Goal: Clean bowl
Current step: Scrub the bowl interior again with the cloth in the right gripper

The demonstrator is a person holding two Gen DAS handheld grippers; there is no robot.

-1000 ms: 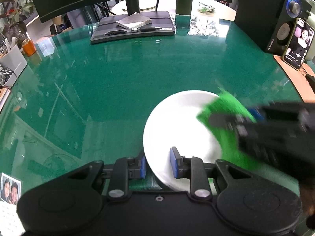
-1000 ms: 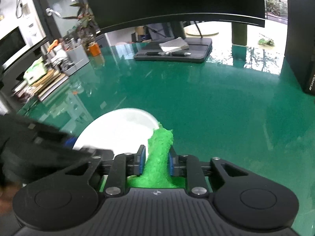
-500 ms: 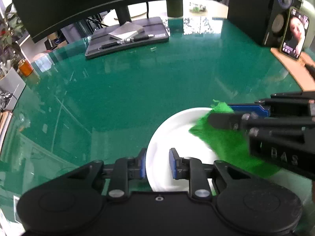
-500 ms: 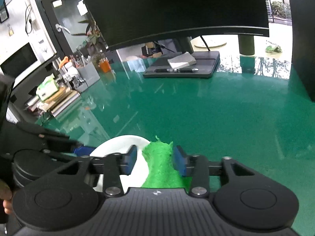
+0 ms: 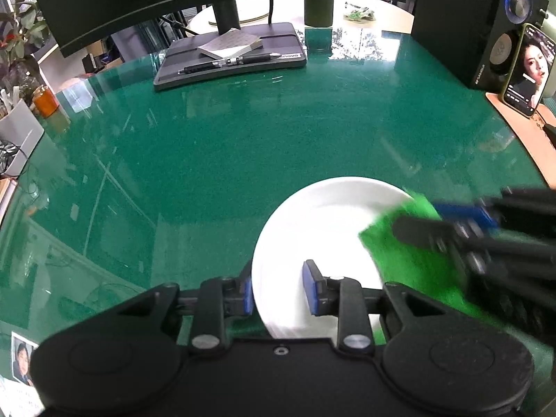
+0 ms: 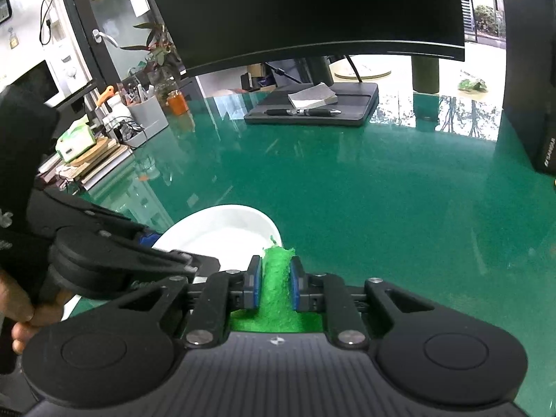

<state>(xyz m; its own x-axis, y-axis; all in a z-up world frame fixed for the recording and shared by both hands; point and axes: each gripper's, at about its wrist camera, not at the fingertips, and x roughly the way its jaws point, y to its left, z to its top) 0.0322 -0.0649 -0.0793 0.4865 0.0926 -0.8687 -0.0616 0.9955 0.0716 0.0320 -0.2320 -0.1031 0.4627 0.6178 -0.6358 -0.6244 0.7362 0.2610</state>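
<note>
A white bowl (image 5: 323, 229) rests on the green table (image 5: 243, 156), also seen low in the right wrist view (image 6: 222, 229). My left gripper (image 5: 278, 292) straddles its near rim, one pad outside and one inside, holding it while the jaws are opening slightly. My right gripper (image 5: 427, 219) comes in from the right, blurred, shut on a bright green cloth (image 5: 399, 260) that lies over the bowl's right rim. From the right wrist, the cloth (image 6: 278, 316) is pinched between the blue pads of my right gripper (image 6: 275, 281), with the left gripper (image 6: 166, 246) at left.
A dark monitor stand base (image 5: 229, 55) with notepad and pen sits at the back. A black speaker (image 5: 462, 24) and a lit phone (image 5: 528, 69) stand at the right edge. A desk organiser (image 6: 146, 114) and tissue box (image 6: 74, 142) crowd the left side.
The green cloth has slid from deeper inside the bowl out toward its right rim. The left gripper keeps its hold on the near rim.
</note>
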